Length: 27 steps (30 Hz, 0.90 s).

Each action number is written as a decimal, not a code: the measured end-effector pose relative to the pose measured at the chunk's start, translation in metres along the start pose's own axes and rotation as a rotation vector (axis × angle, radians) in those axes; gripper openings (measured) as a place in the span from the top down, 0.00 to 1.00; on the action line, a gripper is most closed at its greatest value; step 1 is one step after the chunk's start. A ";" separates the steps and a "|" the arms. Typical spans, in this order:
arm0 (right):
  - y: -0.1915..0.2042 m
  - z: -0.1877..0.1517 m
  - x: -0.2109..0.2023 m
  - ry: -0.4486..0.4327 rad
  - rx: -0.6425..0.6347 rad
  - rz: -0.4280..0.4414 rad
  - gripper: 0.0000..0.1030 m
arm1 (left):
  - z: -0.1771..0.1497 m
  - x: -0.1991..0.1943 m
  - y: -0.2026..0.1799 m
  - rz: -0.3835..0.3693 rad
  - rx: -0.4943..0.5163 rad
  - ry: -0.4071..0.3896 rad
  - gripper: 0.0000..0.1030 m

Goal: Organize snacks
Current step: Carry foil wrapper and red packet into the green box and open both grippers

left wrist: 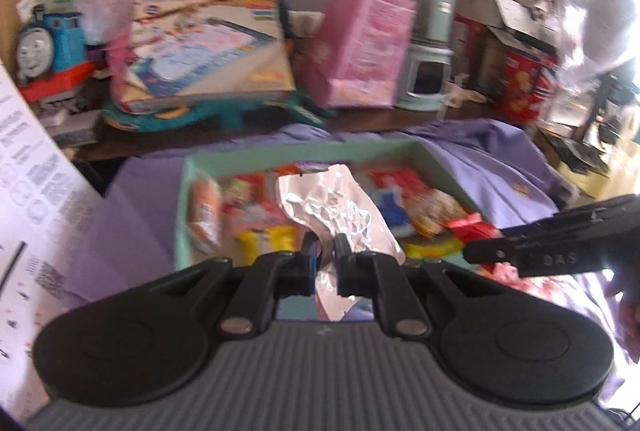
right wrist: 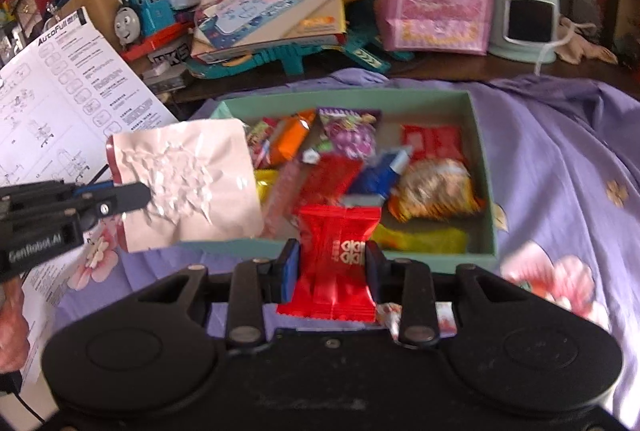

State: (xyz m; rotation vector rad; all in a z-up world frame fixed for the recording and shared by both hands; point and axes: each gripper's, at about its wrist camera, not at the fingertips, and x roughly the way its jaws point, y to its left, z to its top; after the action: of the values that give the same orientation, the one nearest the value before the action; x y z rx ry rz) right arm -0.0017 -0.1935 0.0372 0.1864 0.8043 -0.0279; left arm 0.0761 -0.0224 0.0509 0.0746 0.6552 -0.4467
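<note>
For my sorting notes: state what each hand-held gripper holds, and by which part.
Left hand-held gripper: silver foil pouch, pinched at its lower edge. Right hand-held gripper: red packet, clamped across its middle.

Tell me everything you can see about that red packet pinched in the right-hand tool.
The red snack packet is a glossy, crinkly pillow-style wrapper, plastic by its look, with white characters printed on its middle and crimped ends. It stands roughly upright, squeezed at its waist between the blue-padded fingers of the right gripper, so the top flares out. It hangs in front of the near wall of the green snack box, above the purple flowered cloth.
</note>
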 end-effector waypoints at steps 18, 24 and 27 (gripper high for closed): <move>0.045 0.048 0.099 0.097 -0.039 0.050 0.67 | 0.020 0.071 0.078 0.137 -0.077 0.060 0.92; 0.041 0.047 0.115 0.126 -0.024 0.048 0.64 | 0.015 0.084 0.079 0.142 -0.085 0.083 0.92; 0.040 0.048 0.114 0.126 -0.018 0.051 0.34 | 0.017 0.085 0.076 0.146 -0.076 0.074 0.77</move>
State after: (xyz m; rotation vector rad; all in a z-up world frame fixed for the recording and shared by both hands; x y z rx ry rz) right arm 0.1154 -0.1578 -0.0065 0.1933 0.9249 0.0396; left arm 0.1779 0.0106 0.0073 0.0668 0.7335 -0.2795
